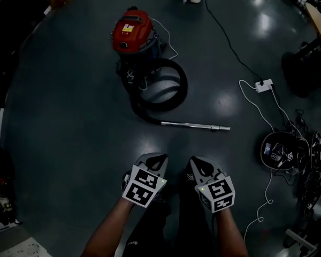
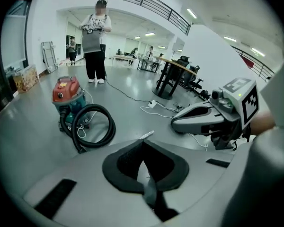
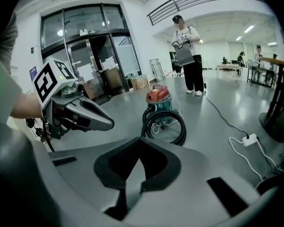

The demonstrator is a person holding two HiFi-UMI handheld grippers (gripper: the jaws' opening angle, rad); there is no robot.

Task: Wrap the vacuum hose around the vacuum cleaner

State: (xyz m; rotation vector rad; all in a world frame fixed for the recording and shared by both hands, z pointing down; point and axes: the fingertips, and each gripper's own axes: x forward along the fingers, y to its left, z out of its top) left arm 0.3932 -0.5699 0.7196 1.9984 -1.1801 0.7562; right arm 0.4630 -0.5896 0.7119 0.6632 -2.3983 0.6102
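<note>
While vacuum cleaner (image 1: 132,33) stands ahead, left tongs (image 1: 154,158), right tongs (image 1: 200,163) pressed together, empty, abreast, tilted down.

Grey floor (image 1: 69,122) under vacuum cleaner (image 1: 132,33), hose (image 1: 177,90)

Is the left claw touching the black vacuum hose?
Apart. The head view shows the left claw held short of the hose, bare floor between them.

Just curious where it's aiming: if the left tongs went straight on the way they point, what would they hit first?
Likely the metal wand on the floor, showing just past the shut left tongs; depth is unclear, so perhaps bare floor first.
</note>
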